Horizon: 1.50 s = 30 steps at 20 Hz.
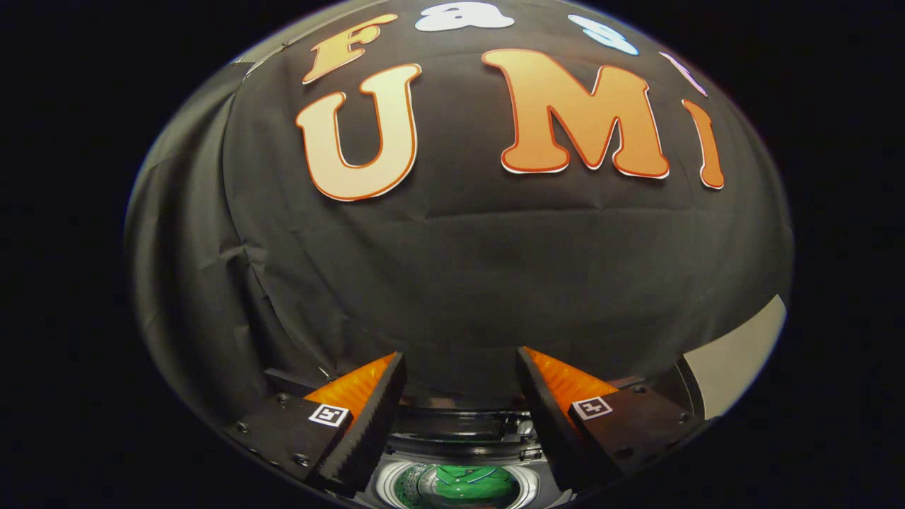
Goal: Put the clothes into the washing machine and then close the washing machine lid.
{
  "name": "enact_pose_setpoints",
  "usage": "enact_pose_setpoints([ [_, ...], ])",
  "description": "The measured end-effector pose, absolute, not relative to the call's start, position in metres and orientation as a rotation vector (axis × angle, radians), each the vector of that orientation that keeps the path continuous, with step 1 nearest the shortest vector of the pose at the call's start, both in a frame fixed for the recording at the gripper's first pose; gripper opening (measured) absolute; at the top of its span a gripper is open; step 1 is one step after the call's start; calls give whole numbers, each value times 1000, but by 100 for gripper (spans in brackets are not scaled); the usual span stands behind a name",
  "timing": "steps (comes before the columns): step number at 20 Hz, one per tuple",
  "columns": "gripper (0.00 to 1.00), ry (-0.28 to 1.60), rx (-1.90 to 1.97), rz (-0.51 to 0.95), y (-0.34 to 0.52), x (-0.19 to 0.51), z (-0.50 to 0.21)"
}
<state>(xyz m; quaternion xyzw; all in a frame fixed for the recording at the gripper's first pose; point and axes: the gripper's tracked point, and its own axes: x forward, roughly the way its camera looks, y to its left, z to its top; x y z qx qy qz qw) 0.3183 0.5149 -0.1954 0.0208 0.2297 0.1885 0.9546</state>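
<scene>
Black cloth wall of the booth takes up most of the scene, hanging in shallow folds, with creases running down its left side where a second panel of cloth overlaps. A pale strip of bare surface shows past the cloth's lower right edge; cannot tell what it belongs to.

Below the cloth, low between the fingers, sits the washing machine, seen from above and close. Its dark top frame and rear rim run across just ahead of the fingers. Lid not visible over the opening; the drum is exposed, its pale perforated wall curving round the mouth.

Clothes: a green garment lies inside the drum, down in the middle of it, with a lighter stripe across the fabric. It rests well below the fingers, not touching them.

Gripper: fingers spread wide apart, holding nothing, with cloth wall and machine top showing through the gap. Each finger carries a small square marker on its outer block. Ridged inner faces turned toward each other.
</scene>
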Motion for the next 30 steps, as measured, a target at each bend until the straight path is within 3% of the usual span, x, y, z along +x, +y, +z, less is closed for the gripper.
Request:
enact_pose_setpoints([
  [5,99,527,33,360,518,341,-227],
  [13,98,472,-11,361,515,342,-228],
  [30,97,442,-12,362,486,242,-235],
])
